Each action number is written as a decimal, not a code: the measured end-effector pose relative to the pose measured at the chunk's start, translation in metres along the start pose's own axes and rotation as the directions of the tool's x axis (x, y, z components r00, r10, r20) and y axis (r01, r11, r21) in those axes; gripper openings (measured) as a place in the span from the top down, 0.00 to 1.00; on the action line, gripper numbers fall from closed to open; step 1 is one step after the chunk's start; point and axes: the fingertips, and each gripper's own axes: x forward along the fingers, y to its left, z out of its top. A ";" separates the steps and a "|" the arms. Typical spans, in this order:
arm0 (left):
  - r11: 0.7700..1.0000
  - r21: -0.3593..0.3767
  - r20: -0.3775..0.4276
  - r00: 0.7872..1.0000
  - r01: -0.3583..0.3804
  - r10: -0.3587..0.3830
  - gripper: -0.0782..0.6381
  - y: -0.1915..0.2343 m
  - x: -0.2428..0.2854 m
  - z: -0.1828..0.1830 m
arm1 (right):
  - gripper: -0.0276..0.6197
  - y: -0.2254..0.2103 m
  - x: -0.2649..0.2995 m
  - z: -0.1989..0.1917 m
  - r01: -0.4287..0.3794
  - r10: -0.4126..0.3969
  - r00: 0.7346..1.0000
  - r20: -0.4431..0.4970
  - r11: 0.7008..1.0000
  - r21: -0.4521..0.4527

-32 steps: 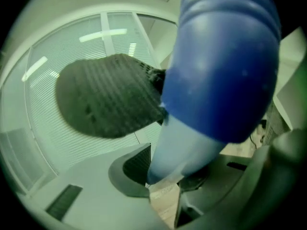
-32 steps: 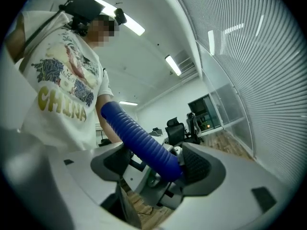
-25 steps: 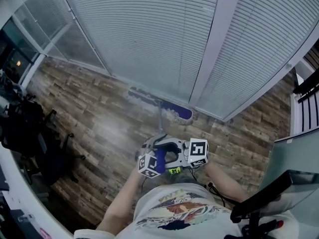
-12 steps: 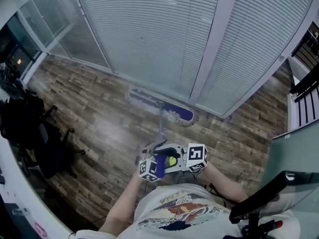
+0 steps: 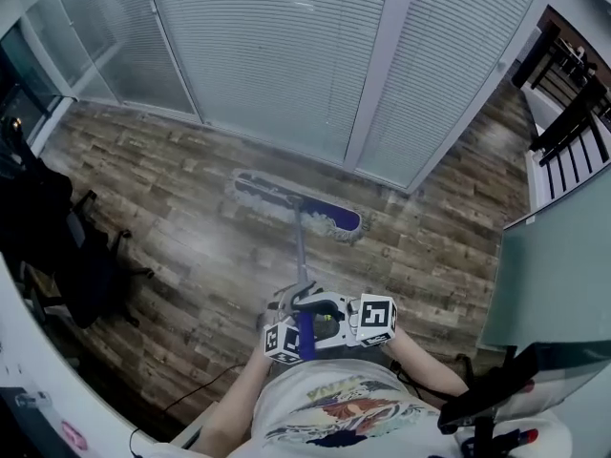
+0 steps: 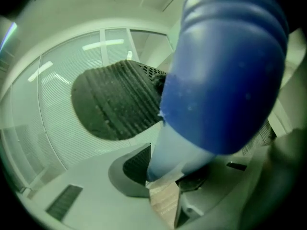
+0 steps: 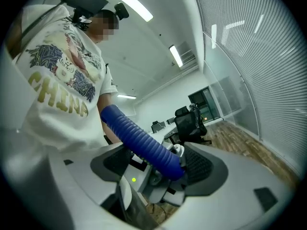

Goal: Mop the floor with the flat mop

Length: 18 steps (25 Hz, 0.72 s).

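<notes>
The flat mop lies with its purple, fringed head [image 5: 296, 206] on the wood floor, a short way out from the glass wall. Its pale pole [image 5: 300, 256] runs back to a blue ribbed grip [image 5: 305, 332] in front of my chest. My left gripper [image 5: 291, 315] is shut on that grip; in the left gripper view the blue grip [image 6: 225, 71] fills the space between the jaws of the left gripper [image 6: 168, 171]. My right gripper [image 5: 334, 315] is shut on the same grip from the right. The right gripper view shows the blue grip [image 7: 141, 143] crossing between the right gripper's [image 7: 158, 169] dark pads.
A glass partition with white blinds [image 5: 286, 55] runs across the far side. A black office chair [image 5: 67, 256] stands at the left beside a white desk edge [image 5: 38, 389]. A thin cable [image 5: 196, 394] lies on the floor near my feet. A grey panel [image 5: 554, 275] stands at the right.
The mop head has come back from the foot of the glass wall across the floor. Both grippers and I have moved back with it, still closed on the handle.
</notes>
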 end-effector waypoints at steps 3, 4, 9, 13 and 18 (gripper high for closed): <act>1.000 -0.023 0.014 1.000 0.003 -0.003 0.77 -0.032 -0.026 0.006 | 0.47 0.039 0.002 -0.007 0.021 -0.021 0.999 0.035 1.000 0.003; 1.000 -0.019 0.014 1.000 0.008 -0.007 0.77 -0.042 -0.034 0.008 | 0.47 0.051 0.002 -0.010 0.029 -0.029 0.998 0.047 1.000 0.005; 0.999 -0.026 0.009 0.999 0.034 -0.034 0.77 -0.118 -0.069 0.013 | 0.47 0.127 -0.009 -0.032 0.058 -0.059 0.994 0.093 0.998 0.012; 0.999 -0.019 0.005 0.999 0.038 -0.038 0.77 -0.187 -0.100 0.027 | 0.47 0.199 -0.024 -0.056 0.063 -0.064 0.993 0.101 0.998 0.015; 0.999 0.007 0.002 0.999 0.052 -0.052 0.76 -0.288 -0.144 0.026 | 0.47 0.295 -0.036 -0.105 0.092 -0.092 0.988 0.124 0.996 0.004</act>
